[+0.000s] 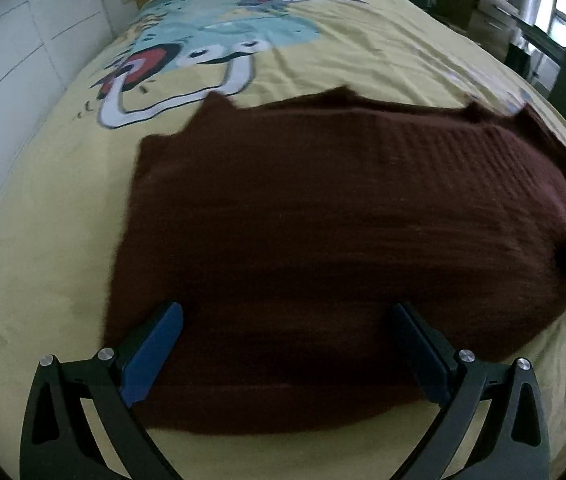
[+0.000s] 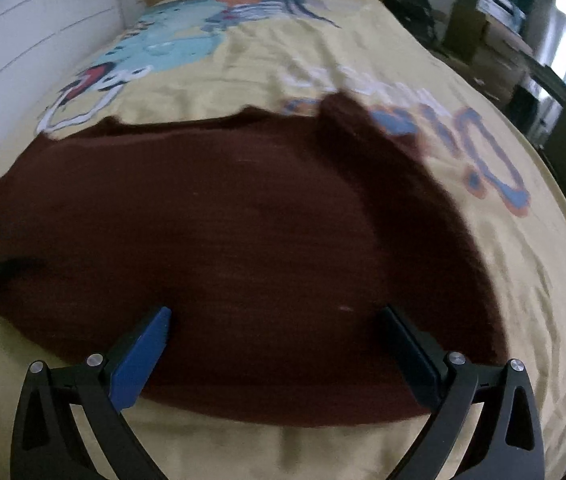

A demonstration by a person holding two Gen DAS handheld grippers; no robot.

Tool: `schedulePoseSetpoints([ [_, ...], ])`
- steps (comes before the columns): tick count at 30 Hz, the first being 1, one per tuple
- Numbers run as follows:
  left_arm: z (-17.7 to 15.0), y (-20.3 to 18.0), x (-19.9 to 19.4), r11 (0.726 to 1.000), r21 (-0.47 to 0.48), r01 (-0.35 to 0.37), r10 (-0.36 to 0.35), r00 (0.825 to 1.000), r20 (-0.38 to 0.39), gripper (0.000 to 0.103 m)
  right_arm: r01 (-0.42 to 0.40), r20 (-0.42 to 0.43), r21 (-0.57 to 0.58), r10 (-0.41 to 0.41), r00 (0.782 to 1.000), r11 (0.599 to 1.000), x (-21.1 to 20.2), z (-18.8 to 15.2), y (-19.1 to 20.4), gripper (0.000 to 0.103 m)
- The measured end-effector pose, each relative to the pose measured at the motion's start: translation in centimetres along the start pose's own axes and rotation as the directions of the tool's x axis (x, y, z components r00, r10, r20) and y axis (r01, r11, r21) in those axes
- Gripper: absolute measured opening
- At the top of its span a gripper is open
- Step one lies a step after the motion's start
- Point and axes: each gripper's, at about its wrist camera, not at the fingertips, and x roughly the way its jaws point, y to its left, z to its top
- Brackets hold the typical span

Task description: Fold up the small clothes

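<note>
Open yellow bedspread (image 1: 55, 208) around the flat maroon garment (image 1: 323, 240); wall (image 1: 15, 72) close left.

Garment (image 1: 323, 240): dark maroon-brown knit, faint ribbed rows across it, plain otherwise. Bedsheet (image 1: 63, 240): pale yellow, printed with a cartoon figure in light teal, white outlines, a red patch and some orange; blue lettering edged in orange on the right-wrist side. Gripper pads (image 1: 155, 352): blue, on black frames with silver bolts. Wall (image 1: 23, 60): white tiles, dark seams.

L gripper (image 1: 287, 312): jaws spread wide, nothing pinched, angled steeply down. R gripper (image 2: 275, 316): same, jaws wide, nothing pinched, steep downward tilt. Blue pads (image 1: 155, 352) both.
</note>
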Motion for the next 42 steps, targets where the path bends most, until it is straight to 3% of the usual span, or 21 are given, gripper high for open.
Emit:
schedulePoseSetpoints([
  [9,-1.2,0.6,0.6,1.0,-0.022,-0.002,0.002,1.0,0.004,0.102,-0.064,-0.009,0.077,0.065,0.998,0.995,1.3,-1.5,-2.5,0.103],
  [16,-1.2,0.9,0.1,0.999,-0.039,0.019,-0.018,0.999,0.031,0.102,-0.053,-0.023,0.07,0.055,0.998,0.996,1.4,-0.9,-2.1,0.103],
  [21,-0.2,1.5,-2.3,0.997,-0.045,0.068,-0.07,0.997,-0.029,0.102,-0.007,-0.026,0.046,0.008,1.0,0.999,-1.3,0.1,-1.8,0.103],
  [26,1.2,4.3,-6.3,0.991,-0.078,0.109,-0.107,0.994,0.03,0.102,-0.035,0.024,0.047,0.034,0.999,0.998,-5.8,-0.3,-1.6,0.103],
  [33,1.2,10.0,-3.0,0.96,-0.247,0.135,-0.157,0.985,-0.069,0.102,-0.031,0.013,0.04,0.03,0.999,0.999,-7.8,-2.9,-0.8,0.103],
  [36,0.2,11.1,-0.1,0.935,-0.311,0.17,-0.218,0.968,-0.125,0.102,-0.035,-0.014,0.058,0.036,0.999,0.998,-7.3,-4.2,-0.9,0.103],
  [42,-0.6,11.0,2.3,0.891,-0.383,0.242,-0.299,0.95,-0.094,0.102,-0.001,-0.072,0.078,0.007,0.997,0.997,-6.1,-6.1,-1.7,0.103],
])
